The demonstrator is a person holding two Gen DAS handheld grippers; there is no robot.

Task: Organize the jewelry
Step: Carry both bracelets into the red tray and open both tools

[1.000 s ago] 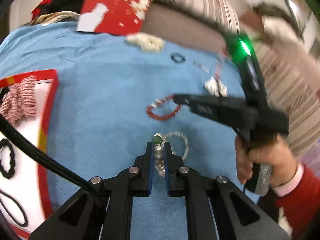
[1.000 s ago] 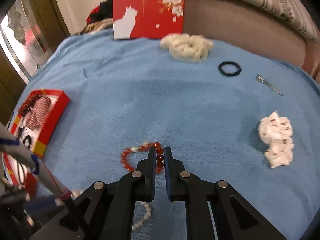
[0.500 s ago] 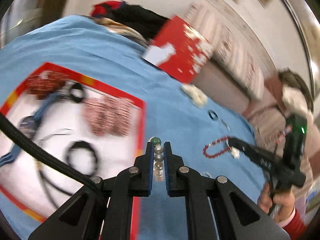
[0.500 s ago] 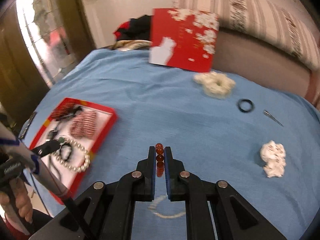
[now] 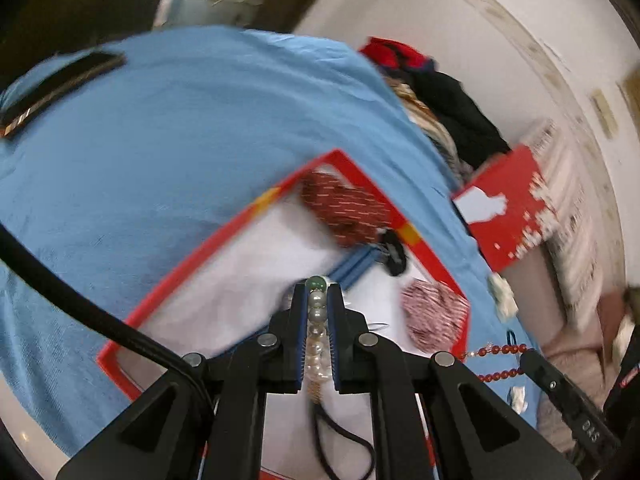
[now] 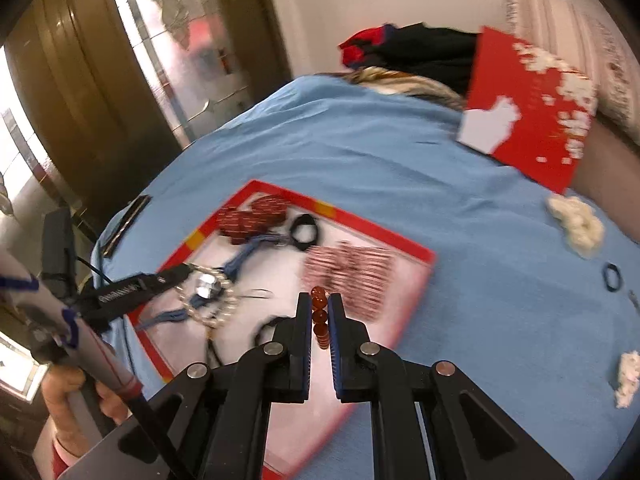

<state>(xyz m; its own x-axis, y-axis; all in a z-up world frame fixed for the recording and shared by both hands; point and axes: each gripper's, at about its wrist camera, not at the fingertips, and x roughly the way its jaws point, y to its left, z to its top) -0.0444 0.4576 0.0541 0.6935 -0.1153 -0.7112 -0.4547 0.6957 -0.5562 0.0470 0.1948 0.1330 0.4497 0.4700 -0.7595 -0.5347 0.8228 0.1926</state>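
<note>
Left wrist view: left gripper [image 5: 318, 292], black plastic with blue ribbed pads, clamped on a pearl bracelet [image 5: 317, 334] — round, glossy off-white beads with one green bead at the fingertips. The strand runs back between the pads, above the white floor of a red-rimmed tray [image 5: 224, 236]. The tray sits on a blue, short-pile cloth [image 5: 180, 128]. In the tray: a dark red patterned scrunchie [image 5: 346, 210], a pink-and-white striped scrunchie [image 5: 434, 318], blue cord, a black hair tie.

Right wrist view: right gripper [image 6: 320, 306] closed on a red bead bracelet [image 6: 320, 320] — translucent, round beads stacked between the pads, held over the tray's near part beside the striped scrunchie. The left gripper shows at the tray's left edge, pearls looped below its tip; white lettering on its finger is too blurred to read.

On the cloth, well apart from the tray: a fluffy cream scrunchie [image 6: 578, 224], a red card box with white blossoms [image 6: 528, 108] and a thin black ring [image 6: 612, 276].
</note>
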